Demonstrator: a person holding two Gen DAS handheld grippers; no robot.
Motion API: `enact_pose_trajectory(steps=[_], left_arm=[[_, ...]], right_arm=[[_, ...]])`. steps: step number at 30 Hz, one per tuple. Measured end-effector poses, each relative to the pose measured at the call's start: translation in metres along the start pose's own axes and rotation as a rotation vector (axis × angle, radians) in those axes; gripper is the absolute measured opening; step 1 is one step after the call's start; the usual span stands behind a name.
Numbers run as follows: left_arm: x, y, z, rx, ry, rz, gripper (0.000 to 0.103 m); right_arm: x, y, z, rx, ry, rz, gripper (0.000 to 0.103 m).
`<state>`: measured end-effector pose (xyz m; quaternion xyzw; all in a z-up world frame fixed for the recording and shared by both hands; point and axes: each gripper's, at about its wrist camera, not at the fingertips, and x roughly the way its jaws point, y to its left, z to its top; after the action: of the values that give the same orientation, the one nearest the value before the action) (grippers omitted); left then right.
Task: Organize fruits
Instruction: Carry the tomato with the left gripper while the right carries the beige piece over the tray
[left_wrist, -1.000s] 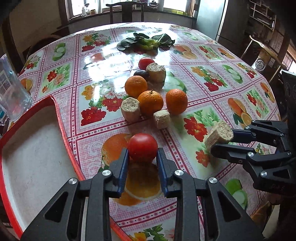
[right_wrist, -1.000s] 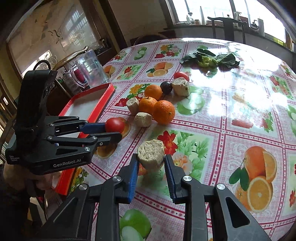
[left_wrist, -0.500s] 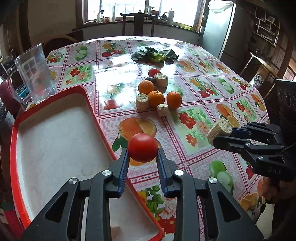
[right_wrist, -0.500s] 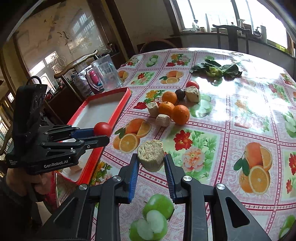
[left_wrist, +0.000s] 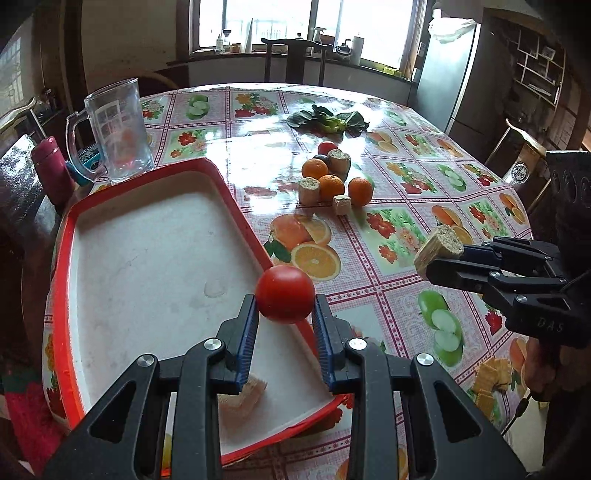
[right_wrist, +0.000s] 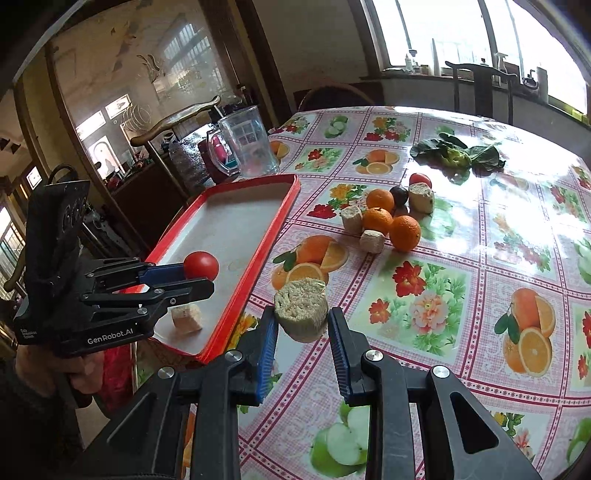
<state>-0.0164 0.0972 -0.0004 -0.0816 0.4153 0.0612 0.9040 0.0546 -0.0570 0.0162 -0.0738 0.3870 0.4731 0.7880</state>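
Red and round, a glossy tomato (left_wrist: 285, 294) is sitting pinched between the jaws of the left gripper (left_wrist: 284, 325), hanging over the near edge of the red-rimmed white tray (left_wrist: 147, 258). The right gripper (right_wrist: 301, 332) is clamping a beige fibrous cylinder chunk (right_wrist: 301, 308) above the flowered oilcloth counter (right_wrist: 424, 295), just beside the tray's rim. Both hands are angling their tools downward, carrying their loads toward the tray, where one pale chunk (right_wrist: 186, 316) is already lying. Next, each load probably needs lowering onto bare tray floor before the jaws are spread. Three oranges (left_wrist: 332, 186) and other pieces are waiting well apart.
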Motion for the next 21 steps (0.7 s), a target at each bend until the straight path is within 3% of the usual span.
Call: enact_pose_trajectory(steps=[21], left_arm=[[-0.035, 0.051, -0.042, -0.115, -0.024, 0.045, 0.027]], right_arm=[[0.02, 0.066, -0.002, -0.095, 0.038, 0.067, 0.028]])
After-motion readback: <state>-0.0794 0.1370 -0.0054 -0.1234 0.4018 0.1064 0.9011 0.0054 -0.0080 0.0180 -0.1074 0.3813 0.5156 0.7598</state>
